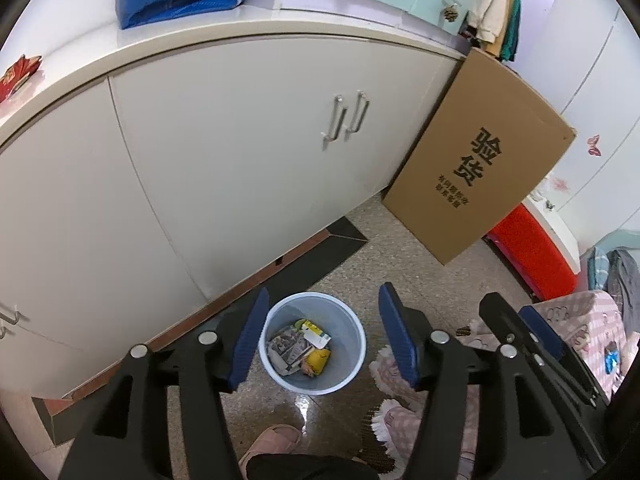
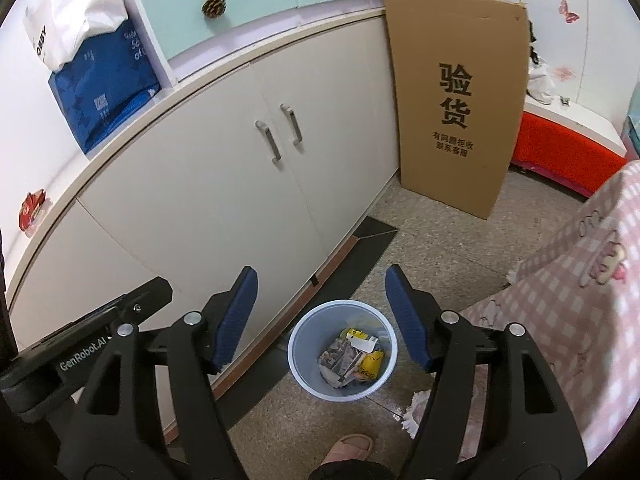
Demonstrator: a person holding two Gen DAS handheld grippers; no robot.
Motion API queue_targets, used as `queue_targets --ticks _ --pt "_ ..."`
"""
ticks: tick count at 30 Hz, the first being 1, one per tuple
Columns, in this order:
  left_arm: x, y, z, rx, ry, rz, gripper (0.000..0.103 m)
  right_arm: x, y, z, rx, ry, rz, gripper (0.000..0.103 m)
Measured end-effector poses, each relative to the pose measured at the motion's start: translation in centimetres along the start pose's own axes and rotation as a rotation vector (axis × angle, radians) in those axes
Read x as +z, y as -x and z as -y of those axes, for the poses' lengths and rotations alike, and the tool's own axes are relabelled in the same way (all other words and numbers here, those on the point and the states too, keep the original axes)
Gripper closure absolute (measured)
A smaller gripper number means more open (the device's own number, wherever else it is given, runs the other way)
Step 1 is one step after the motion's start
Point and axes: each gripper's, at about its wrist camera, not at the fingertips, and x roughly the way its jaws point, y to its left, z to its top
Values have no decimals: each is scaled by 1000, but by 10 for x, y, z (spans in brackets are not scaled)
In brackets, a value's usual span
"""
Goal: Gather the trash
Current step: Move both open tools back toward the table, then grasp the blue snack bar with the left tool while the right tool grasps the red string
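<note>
A pale blue trash bin [image 1: 348, 372] stands on the speckled floor near the white cabinet; it also shows in the right wrist view [image 2: 304, 376]. Inside lie crumpled printed paper [image 1: 289, 345], a yellow wrapper [image 1: 319, 359] and a white and yellow packet [image 1: 316, 333]; the same trash [image 2: 352, 354] shows in the right wrist view. My left gripper [image 1: 322, 334] is open and empty, held well above the bin. My right gripper [image 2: 322, 318] is open and empty, also above the bin. The right gripper's body [image 1: 532, 344] shows beside the left one.
A white cabinet with door handles [image 1: 344, 118] runs along the left. A tall cardboard box [image 1: 480, 156] leans at its end. A red-sided bench [image 1: 532, 252], pink checked bedding [image 2: 580, 300], fluffy slippers [image 1: 396, 412] and a foot in a pink slipper [image 2: 348, 448] are nearby.
</note>
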Motion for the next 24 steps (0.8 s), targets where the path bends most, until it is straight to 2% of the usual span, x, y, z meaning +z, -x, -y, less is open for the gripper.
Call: queue_targets --ticks 11,17,24 --pt "-18 45 46 -76 -71 55 43 -5 72 38 -47 -49 95 34" --pt "-40 74 99 -136 -163 85 41 -14 121 82 -104 -100 157 34" --pt "-72 94 176 -211 -300 85 40 -35 186 161 -222 -211 229 34"
